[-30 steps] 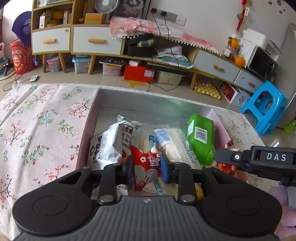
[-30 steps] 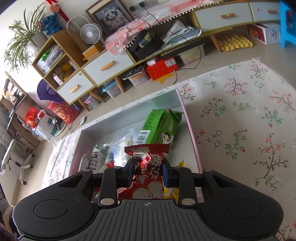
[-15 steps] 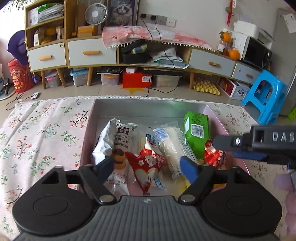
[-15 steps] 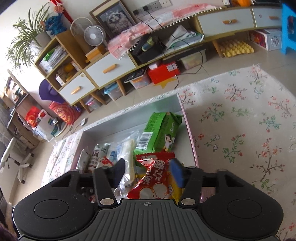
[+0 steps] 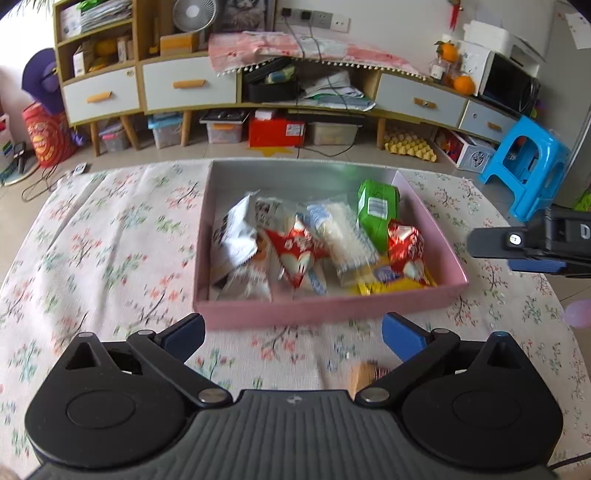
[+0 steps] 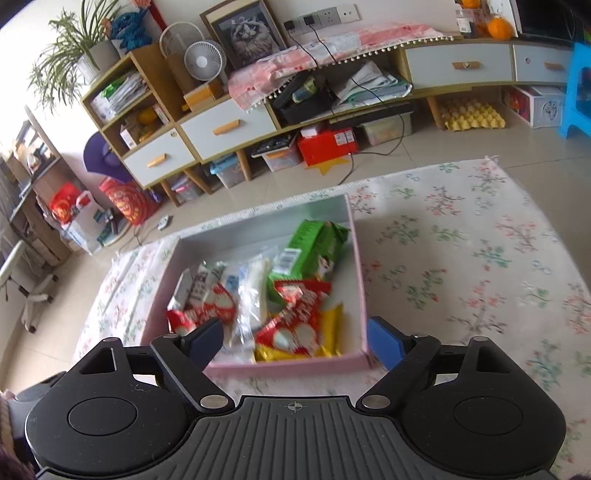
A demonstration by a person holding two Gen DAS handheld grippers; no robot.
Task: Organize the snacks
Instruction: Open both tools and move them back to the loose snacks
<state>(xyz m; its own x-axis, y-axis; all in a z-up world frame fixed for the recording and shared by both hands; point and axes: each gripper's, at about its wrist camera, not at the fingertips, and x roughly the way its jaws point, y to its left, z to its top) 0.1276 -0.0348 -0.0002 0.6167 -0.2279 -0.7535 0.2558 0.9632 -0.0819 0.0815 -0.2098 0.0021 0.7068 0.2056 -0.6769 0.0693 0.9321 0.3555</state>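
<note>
Both tools gape empty, jaws just opened: left tool (image 5: 291, 332) tilts down before the pink box (image 5: 325, 308); right tool (image 6: 295, 341) over its near right corner. Red snack packets (image 6: 295, 321) lie inside, long axes running away.

Setting: home living room. Evidence: long sideboard (image 5: 192, 86) with drawers, desk fan (image 6: 204, 61), framed cat picture (image 6: 243, 33), potted plant (image 6: 74, 48), blue plastic stool (image 5: 528, 162), flowered tablecloth (image 5: 110, 251), tiled floor.
</note>
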